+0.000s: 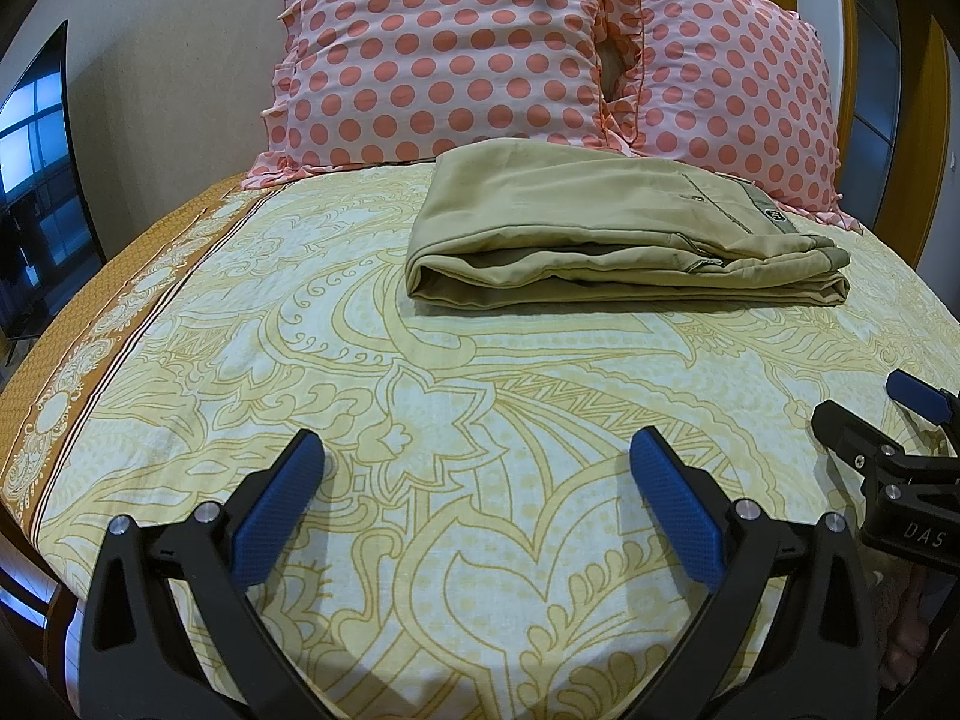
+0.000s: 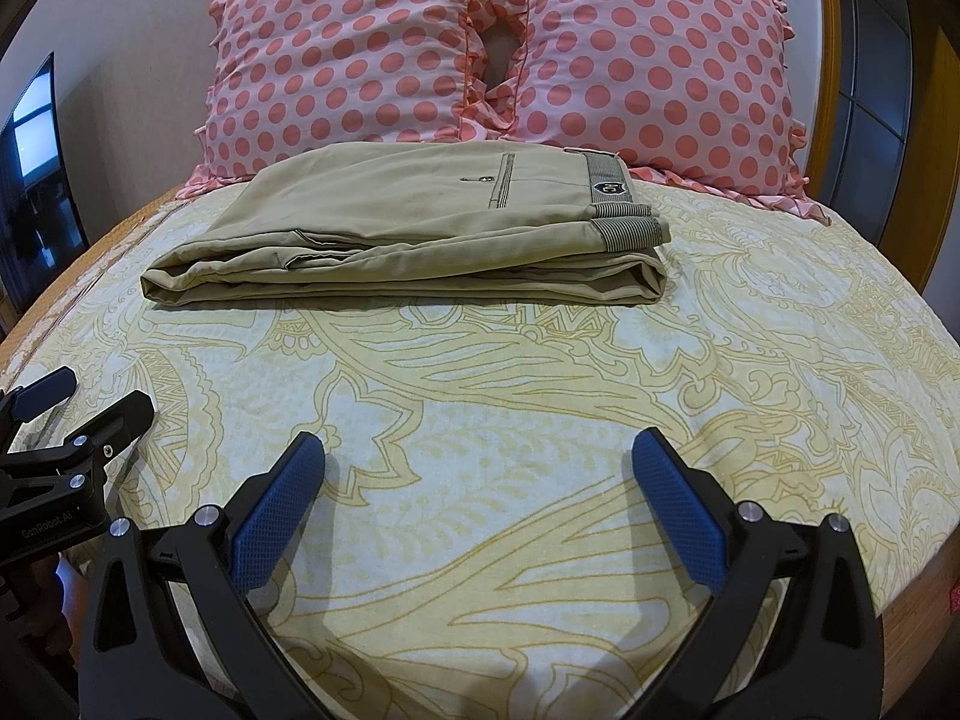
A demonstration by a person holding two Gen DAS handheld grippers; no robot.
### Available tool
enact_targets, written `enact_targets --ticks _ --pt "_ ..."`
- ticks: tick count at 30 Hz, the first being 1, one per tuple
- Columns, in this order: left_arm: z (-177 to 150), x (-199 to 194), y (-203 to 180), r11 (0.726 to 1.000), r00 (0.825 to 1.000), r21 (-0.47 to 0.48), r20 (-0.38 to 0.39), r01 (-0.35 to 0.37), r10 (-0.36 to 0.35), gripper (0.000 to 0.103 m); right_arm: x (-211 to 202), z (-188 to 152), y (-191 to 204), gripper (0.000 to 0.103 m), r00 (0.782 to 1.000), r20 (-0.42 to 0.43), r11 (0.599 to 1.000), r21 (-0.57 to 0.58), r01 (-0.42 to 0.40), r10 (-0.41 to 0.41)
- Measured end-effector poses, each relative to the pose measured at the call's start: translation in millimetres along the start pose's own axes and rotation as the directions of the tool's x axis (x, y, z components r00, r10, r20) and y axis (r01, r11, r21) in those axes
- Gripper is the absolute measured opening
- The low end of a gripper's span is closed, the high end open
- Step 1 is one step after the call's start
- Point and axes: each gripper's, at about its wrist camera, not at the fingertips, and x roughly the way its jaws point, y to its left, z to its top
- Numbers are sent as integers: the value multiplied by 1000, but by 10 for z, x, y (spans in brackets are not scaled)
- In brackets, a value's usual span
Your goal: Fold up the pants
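Plainly, the left gripper [image 1: 477,450] has its blue-padded fingers [image 1: 282,504] spread wide apart with nothing between them, hovering low over the yellow patterned bedsheet [image 1: 420,396]. Likewise the right gripper [image 2: 478,450] holds its fingers [image 2: 678,504] wide apart and empty over the same sheet. Each gripper appears at the edge of the other's view: the right one sits just beside the left on its right side, and its black jaws there look parted too. Both stay at the near part of the bed, well apart from the garment.

Farther out, the khaki pants [image 1: 606,228] lie folded into a flat, stacked bundle on the sheet, toward the head of the bed. Their striped waistband [image 2: 609,180] with a small dark badge faces right, and a buttoned back pocket shows on top. Behind them, two pink polka-dot pillows [image 1: 444,54] lean upright side by side, the pants' far edge lying just in front of them. A dark screen [image 1: 36,180] stands at the left beyond the bed, and a wooden frame [image 2: 831,60] curves up at the right.
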Motion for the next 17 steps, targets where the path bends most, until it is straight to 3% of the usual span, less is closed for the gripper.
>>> enact_targets --ticks 17 --pt "39 2 28 1000 1000 -3 -5 -10 10 101 4 0 -10 102 1000 0 1000 -2 -1 1"
